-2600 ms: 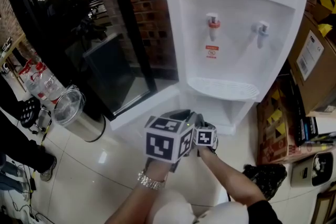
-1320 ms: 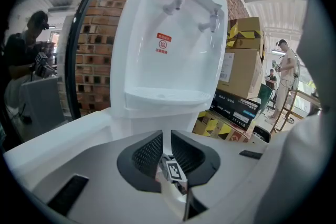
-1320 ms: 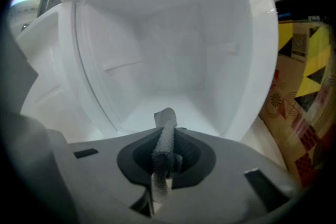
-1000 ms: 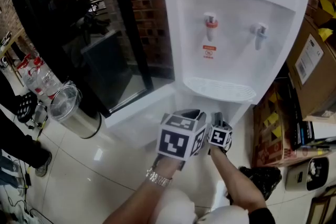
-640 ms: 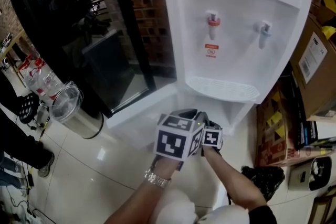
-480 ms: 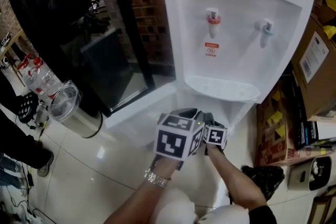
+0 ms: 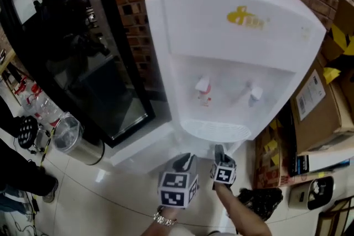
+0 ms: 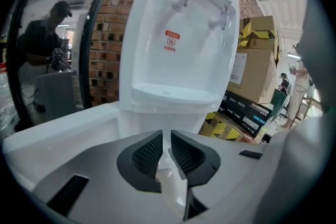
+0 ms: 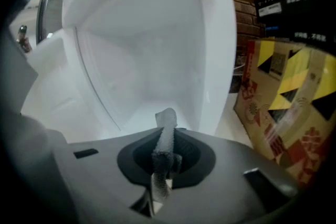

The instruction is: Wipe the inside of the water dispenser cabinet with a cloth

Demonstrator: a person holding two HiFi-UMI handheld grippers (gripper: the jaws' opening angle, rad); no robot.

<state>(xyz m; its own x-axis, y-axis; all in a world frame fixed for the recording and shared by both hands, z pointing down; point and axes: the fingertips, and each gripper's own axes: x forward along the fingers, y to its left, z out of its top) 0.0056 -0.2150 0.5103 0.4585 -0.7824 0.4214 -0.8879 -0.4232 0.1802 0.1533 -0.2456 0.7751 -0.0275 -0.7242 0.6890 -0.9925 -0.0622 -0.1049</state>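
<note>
cloth strip (image 9: 167, 124) upright, pinched tight in right claw (image 9: 166, 153), before the cabinet (image 9: 147, 60); left claw (image 8: 167, 153) pressed together

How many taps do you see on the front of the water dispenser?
2. The red-topped tap is at the left of the recess. The other tap is to its right. Both hang above the drip tray. None appears hidden.

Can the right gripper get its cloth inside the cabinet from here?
Probably yes. The right gripper pinches the cloth in its jaws, and the open cabinet gapes straight ahead with nothing visible between them.
</note>
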